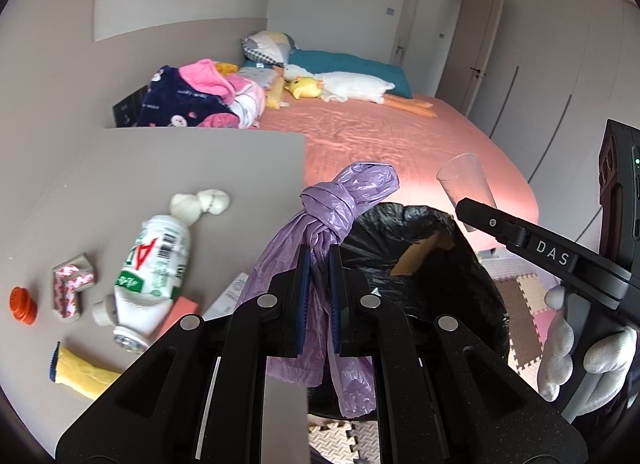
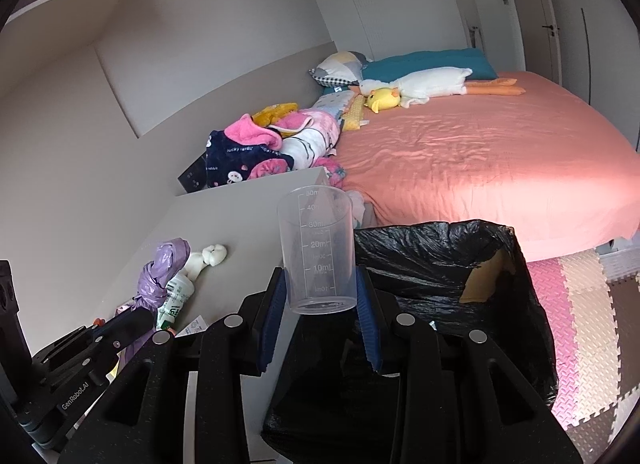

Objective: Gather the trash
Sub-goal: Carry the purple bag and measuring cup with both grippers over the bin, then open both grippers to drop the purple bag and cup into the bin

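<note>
My left gripper (image 1: 319, 264) is shut on a knotted purple plastic bag (image 1: 320, 223) and holds it at the near rim of a bin lined with a black bag (image 1: 424, 264). The purple bag also shows in the right wrist view (image 2: 158, 276). My right gripper (image 2: 322, 296) is shut on a clear measuring cup (image 2: 318, 250) and holds it upright over the left edge of the bin (image 2: 440, 264). The cup also shows in the left wrist view (image 1: 466, 183). A white bottle (image 1: 154, 264) and a white knotted wad (image 1: 200, 201) lie on the grey table (image 1: 160, 167).
On the table also lie an orange cap (image 1: 23, 304), a patterned carton piece (image 1: 72, 284), a yellow tube (image 1: 80, 372) and a pink card (image 1: 182, 314). A pink bed (image 2: 480, 167) with toys and clothes stands behind. Foam mats (image 2: 584, 304) cover the floor.
</note>
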Demonstrator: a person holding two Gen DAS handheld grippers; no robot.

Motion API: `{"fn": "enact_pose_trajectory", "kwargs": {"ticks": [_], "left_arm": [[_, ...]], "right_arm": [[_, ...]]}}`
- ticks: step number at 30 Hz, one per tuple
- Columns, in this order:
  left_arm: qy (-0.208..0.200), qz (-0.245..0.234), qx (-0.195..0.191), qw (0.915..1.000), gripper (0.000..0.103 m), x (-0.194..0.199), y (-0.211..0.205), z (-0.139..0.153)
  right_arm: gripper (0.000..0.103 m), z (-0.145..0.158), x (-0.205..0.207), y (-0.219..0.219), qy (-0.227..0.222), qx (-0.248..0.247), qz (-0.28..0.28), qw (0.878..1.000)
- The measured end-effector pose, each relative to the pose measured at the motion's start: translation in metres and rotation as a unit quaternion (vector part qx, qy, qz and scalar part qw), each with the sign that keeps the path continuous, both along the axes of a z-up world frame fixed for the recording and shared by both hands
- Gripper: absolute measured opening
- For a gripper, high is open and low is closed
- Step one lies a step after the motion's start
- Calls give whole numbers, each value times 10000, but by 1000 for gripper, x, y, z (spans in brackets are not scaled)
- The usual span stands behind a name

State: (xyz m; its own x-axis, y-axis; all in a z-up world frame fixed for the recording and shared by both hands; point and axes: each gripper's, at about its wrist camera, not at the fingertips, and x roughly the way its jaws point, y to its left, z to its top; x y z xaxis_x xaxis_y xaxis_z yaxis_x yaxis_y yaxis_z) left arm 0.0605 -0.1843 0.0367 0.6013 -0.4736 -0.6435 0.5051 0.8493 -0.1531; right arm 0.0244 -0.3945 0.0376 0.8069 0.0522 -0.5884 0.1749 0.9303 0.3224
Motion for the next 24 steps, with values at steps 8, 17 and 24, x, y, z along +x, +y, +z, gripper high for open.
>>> {"fn": "enact_pose_trajectory", "kwargs": {"ticks": [8,17,24], "left_arm": [[116,-315,14,9994,8,1,-28,-6],[247,-711,15,9972,8,4,-61,-14],[647,-973,162,9930,48,9,-79,-30]], "right_arm": [[36,-5,-12,-28,45,44,-290,9996],[36,-6,-25,-57,25,84,-629,9980],[59,-11,-30,-70,105,117,-876,9960]]}}
